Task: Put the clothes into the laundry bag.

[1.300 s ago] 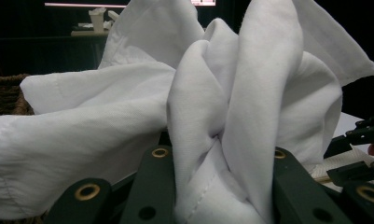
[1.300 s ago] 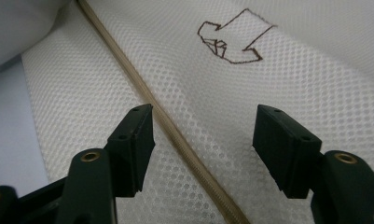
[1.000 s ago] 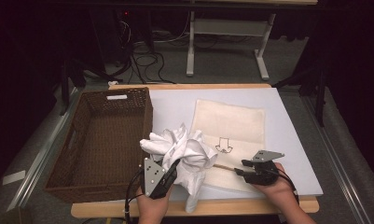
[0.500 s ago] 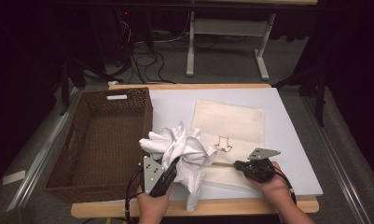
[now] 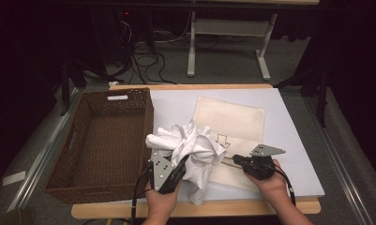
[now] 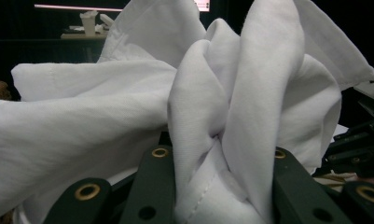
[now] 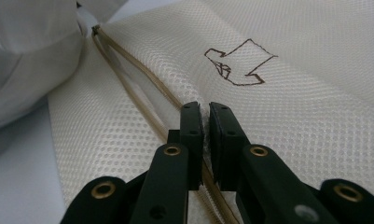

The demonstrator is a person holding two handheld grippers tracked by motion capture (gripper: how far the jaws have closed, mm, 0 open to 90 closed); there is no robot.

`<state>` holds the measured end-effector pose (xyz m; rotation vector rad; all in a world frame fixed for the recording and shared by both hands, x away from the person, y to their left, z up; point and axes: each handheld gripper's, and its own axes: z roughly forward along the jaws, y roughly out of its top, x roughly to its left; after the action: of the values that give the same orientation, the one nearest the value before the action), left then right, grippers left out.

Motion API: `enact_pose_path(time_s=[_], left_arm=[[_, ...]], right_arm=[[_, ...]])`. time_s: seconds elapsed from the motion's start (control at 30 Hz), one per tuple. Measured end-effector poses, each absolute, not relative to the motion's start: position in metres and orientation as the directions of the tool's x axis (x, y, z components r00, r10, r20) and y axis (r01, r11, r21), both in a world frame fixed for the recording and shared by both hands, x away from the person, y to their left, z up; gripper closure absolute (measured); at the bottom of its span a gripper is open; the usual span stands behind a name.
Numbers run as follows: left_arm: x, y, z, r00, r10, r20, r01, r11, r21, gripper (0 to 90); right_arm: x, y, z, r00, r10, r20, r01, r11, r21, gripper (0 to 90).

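Nearest us, we are holding a bunched white shirt [image 5: 190,150] in the left gripper [image 5: 176,169], its fingers [image 6: 156,186] clamped on a fold, while the right gripper [image 5: 236,160] has just been closing and is now pinching the near open edge of the mesh laundry bag [image 5: 232,124]. The shirt is hanging just left of the bag's mouth, so the left hand is the nearer one. The bag is lying flat on the bench [image 5: 289,140], stretching away from us, its drawn arrow [image 7: 238,63] pointing toward that opening; the wicker basket [image 5: 101,136] is sitting beyond at the left.

Mesh bag's [image 5: 232,126] near-left corner under the white shirt [image 5: 190,150], out of sight.
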<state>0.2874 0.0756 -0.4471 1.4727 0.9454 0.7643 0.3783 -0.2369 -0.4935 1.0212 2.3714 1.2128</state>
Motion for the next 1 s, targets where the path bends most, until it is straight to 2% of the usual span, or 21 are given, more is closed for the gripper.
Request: enact_pose_path(time_s=[0.1,0.57,0.87,0.93,1.0], left_arm=[[0.283,0.070,-0.450,0.476,0.879,-0.033,0.132,-0.034,0.991,75.8],[0.284,0.062,-0.458,0.485,0.874,-0.027,0.154,-0.055,0.987,75.7],[0.270,0.058,-0.436,0.526,0.848,-0.068,0.092,0.023,0.996,76.2],[0.269,0.054,-0.438,0.535,0.842,-0.065,0.095,0.017,0.995,76.2],[0.273,0.041,-0.450,0.553,0.833,-0.024,0.119,-0.051,0.992,76.2]], right_arm=[[0.378,-0.239,-0.492,-0.708,0.702,0.073,0.461,0.381,0.801,85.3],[0.377,-0.243,-0.484,-0.710,0.700,0.077,0.438,0.354,0.826,86.6],[0.380,-0.243,-0.488,-0.704,0.705,0.083,0.450,0.353,0.820,86.7],[0.380,-0.243,-0.488,-0.699,0.709,0.094,0.454,0.339,0.824,86.7],[0.380,-0.244,-0.486,-0.693,0.713,0.107,0.458,0.320,0.829,86.8]])
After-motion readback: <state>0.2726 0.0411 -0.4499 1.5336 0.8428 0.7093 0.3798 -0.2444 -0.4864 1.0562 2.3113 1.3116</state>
